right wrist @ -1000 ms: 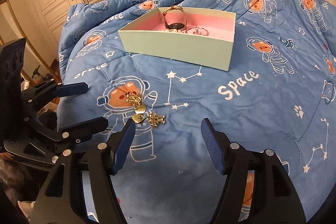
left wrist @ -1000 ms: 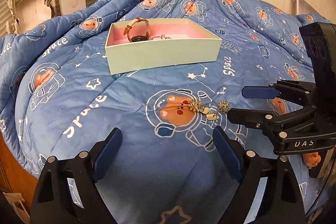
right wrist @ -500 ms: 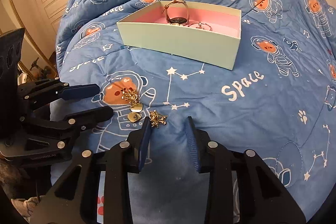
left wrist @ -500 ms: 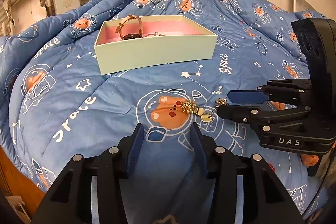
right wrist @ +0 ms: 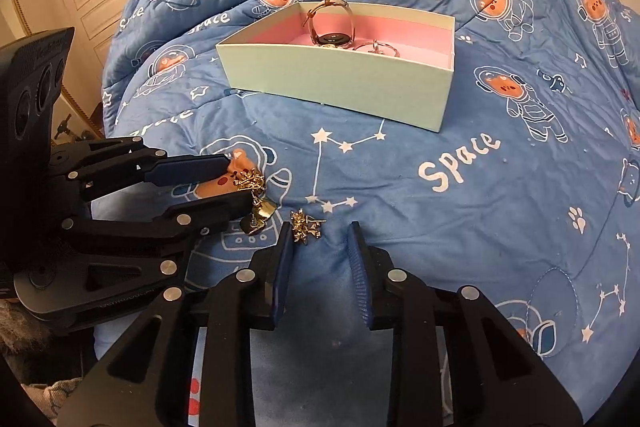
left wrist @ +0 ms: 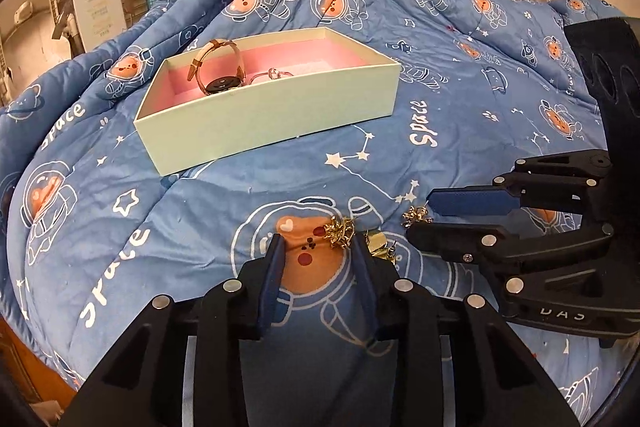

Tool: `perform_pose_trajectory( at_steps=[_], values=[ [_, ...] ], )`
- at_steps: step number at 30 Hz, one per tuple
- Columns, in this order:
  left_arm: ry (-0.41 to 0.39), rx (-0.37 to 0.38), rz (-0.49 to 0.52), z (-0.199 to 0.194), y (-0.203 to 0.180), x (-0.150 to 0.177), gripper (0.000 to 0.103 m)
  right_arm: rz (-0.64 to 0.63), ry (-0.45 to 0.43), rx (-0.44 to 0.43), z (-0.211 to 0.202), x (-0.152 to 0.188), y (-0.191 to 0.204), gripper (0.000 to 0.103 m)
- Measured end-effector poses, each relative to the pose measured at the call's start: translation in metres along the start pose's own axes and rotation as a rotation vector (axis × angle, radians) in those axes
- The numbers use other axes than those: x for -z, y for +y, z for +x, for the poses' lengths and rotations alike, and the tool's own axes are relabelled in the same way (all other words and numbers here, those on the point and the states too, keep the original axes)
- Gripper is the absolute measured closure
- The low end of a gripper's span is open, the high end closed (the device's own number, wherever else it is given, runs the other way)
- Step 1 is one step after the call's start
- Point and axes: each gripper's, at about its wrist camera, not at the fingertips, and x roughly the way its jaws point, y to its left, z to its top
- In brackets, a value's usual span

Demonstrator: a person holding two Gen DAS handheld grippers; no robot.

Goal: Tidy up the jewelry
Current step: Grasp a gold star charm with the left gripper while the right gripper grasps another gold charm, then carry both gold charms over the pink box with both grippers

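Gold earrings: two on quilt [left wrist: 460, 131], one each [left wrist: 339, 231] [right wrist: 306, 225] at closing, unpinched fingers [left wrist: 362, 259] [right wrist: 285, 259].

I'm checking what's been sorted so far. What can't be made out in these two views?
- Left wrist view: the gold earring is partly hidden by the left gripper, its jaws closing.
- Both views: the box front wall hides part of its floor, the watch and the ring.
- Right wrist view: the gold cluster is too small to identify.
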Motion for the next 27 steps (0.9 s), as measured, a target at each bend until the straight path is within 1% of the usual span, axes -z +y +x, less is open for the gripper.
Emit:
perform_pose_trajectory(
  at_steps=[3, 5, 8, 10, 16, 26, 27],
  values=[
    [-0.002, 0.007, 0.001, 0.001, -0.002, -0.003, 0.075, 0.006, -0.002, 0.000, 0.000, -0.001, 0.000, 0.077],
    [-0.003, 0.015, 0.005, 0.002, -0.004, -0.005, 0.080, 0.013, -0.004, -0.001, 0.000, -0.001, -0.001, 0.080],
    [0.001, 0.026, 0.009, 0.003, -0.006, -0.007, 0.086, 0.026, -0.003, -0.010, 0.001, -0.001, -0.003, 0.084],
    [0.003, 0.031, 0.004, 0.004, -0.006, -0.007, 0.086, 0.032, -0.004, -0.014, 0.001, -0.001, -0.004, 0.087],
    [0.008, 0.065, -0.023, -0.001, -0.001, -0.008, 0.086, 0.049, -0.008, -0.030, -0.001, -0.002, -0.006, 0.088],
    [0.010, 0.107, -0.072, -0.017, 0.009, -0.011, 0.086, 0.097, -0.005, -0.089, -0.010, -0.004, -0.012, 0.088],
    [0.009, 0.109, -0.083, -0.019, 0.012, -0.012, 0.086, 0.104, -0.003, -0.100, -0.011, -0.004, -0.013, 0.090]
  ],
)
